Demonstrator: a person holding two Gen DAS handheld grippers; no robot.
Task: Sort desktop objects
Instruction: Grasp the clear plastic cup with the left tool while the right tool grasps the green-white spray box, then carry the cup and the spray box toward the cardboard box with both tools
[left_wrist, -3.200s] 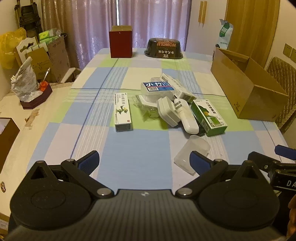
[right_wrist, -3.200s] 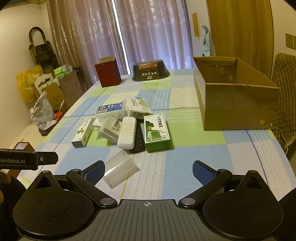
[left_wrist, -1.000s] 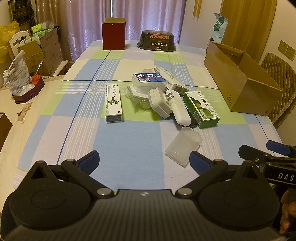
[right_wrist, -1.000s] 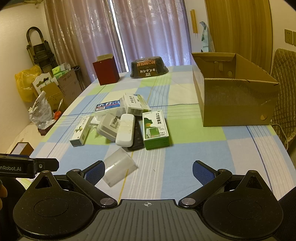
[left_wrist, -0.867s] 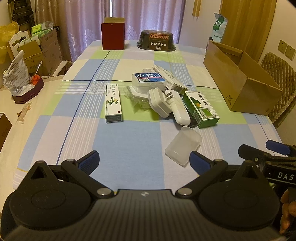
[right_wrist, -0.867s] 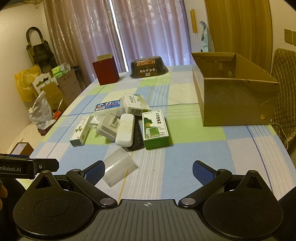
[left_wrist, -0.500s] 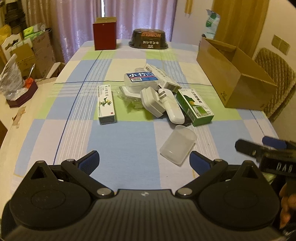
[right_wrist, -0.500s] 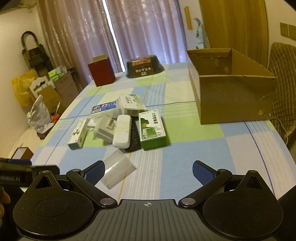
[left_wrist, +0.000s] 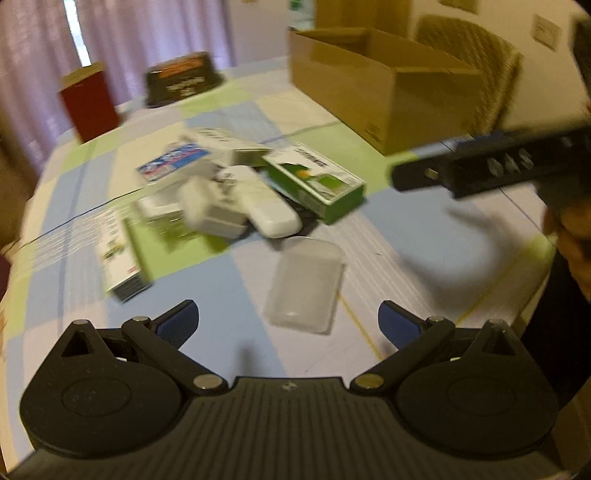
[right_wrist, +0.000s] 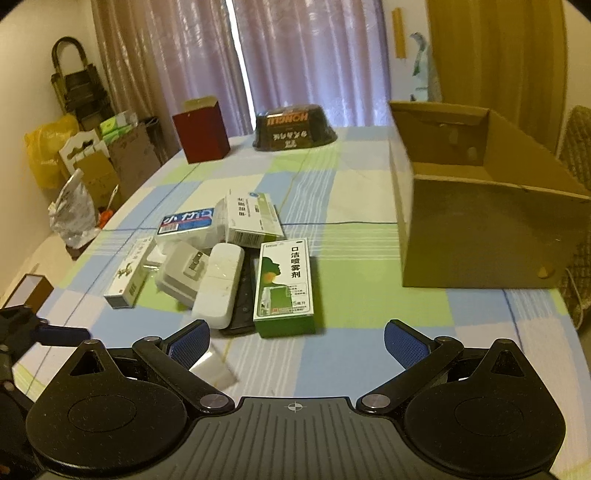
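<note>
A pile of small items lies mid-table: a green spray box (right_wrist: 286, 282), a white case (right_wrist: 219, 284), a white charger (right_wrist: 181, 271), a blue-labelled box (right_wrist: 188, 221), a white medicine box (right_wrist: 251, 218) and a long thin box (right_wrist: 129, 273). A clear plastic container (left_wrist: 304, 286) lies on its side just ahead of my open left gripper (left_wrist: 287, 323). My right gripper (right_wrist: 297, 343) is open and empty, just short of the green box. An open cardboard box (right_wrist: 480, 229) stands to the right. The left wrist view is motion-blurred.
A red box (right_wrist: 201, 134) and a dark bowl (right_wrist: 293, 127) stand at the table's far end. A padded chair (right_wrist: 576, 147) is behind the cardboard box. Bags and cartons (right_wrist: 74, 192) crowd the floor at left. The right gripper's side (left_wrist: 480, 166) crosses the left wrist view.
Both grippers have moved forward toward the pile. The left one has swung right and closed in on the clear container; its view is now blurred. Both stay open.
</note>
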